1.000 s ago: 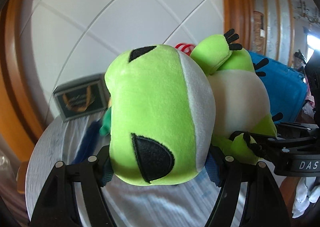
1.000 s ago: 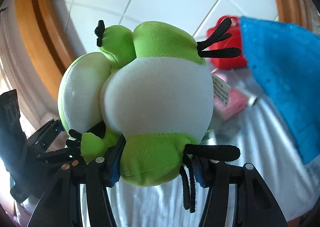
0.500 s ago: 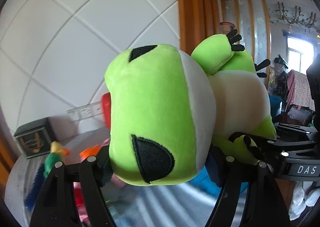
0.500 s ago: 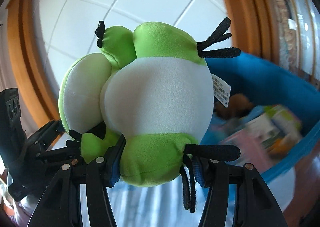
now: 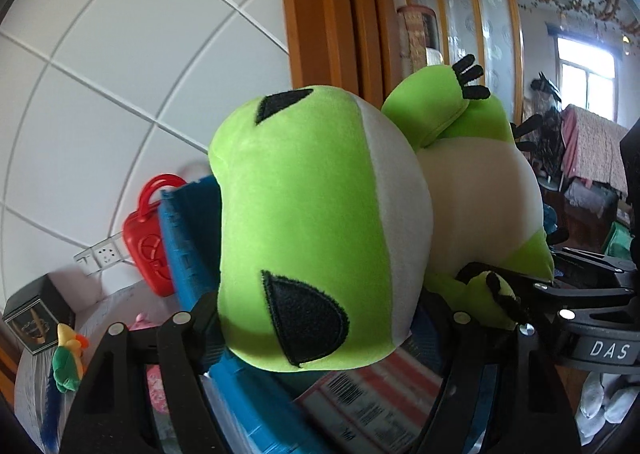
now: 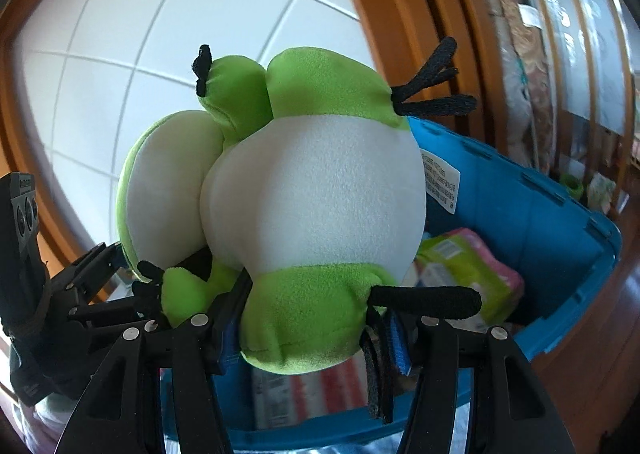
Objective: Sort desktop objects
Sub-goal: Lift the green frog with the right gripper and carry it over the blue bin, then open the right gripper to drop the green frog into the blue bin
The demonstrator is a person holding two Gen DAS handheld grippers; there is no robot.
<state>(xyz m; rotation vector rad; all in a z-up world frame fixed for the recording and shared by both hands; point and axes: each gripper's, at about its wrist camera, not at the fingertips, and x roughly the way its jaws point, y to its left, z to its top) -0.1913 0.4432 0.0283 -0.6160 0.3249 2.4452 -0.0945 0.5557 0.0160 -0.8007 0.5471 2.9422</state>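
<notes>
Your 2 grippers carry 1 green-and-white frog (image 5: 320, 221) in the air above the blue bin (image 6: 560, 221). Your left gripper (image 5: 320, 334) pinches its head between the pads, and those jaws are opening a little at this moment with the head between them. Your right gripper (image 6: 316, 334) pinches its green rump. The bin holds packets (image 6: 472, 266). A red case (image 5: 148, 238) stands behind the bin by the wall.

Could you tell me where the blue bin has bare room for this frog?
The blue bin looks crowded: a green-pink pack and a red-striped box cover the floor that shows. Free room is above them, by its far wall.
</notes>
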